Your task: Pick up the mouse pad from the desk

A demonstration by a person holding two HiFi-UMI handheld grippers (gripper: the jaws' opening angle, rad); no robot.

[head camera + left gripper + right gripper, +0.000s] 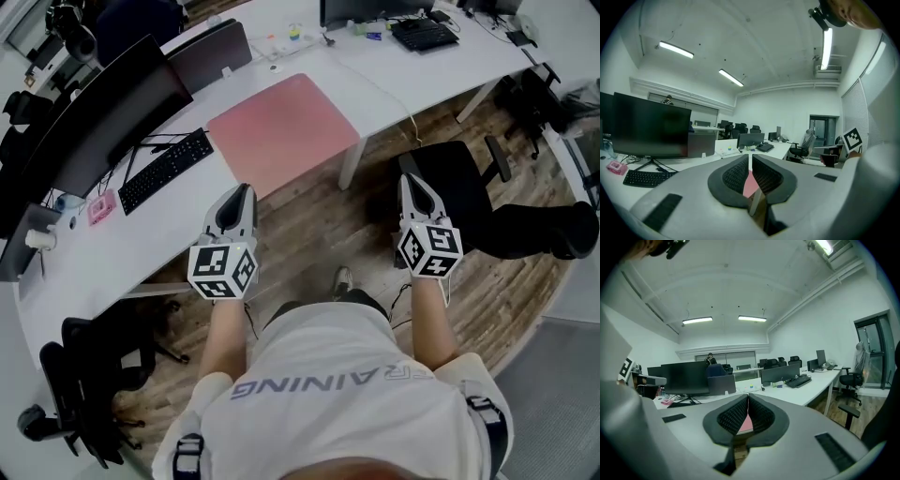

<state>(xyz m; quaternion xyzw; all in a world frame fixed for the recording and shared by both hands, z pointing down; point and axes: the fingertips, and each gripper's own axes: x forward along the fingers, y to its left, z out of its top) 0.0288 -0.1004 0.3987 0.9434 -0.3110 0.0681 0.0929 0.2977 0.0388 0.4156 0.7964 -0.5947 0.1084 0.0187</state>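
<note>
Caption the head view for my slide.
Left gripper and right gripper, both shut and empty, point toward the pink mouse pad lying flat on the white desk, short of touching it.

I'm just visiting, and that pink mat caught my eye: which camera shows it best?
The head view. There the pink mouse pad lies whole and flat on the white desk, near its front edge. The left gripper view and the right gripper view each show only a thin pink sliver of it, beyond the closed jaws.
</note>
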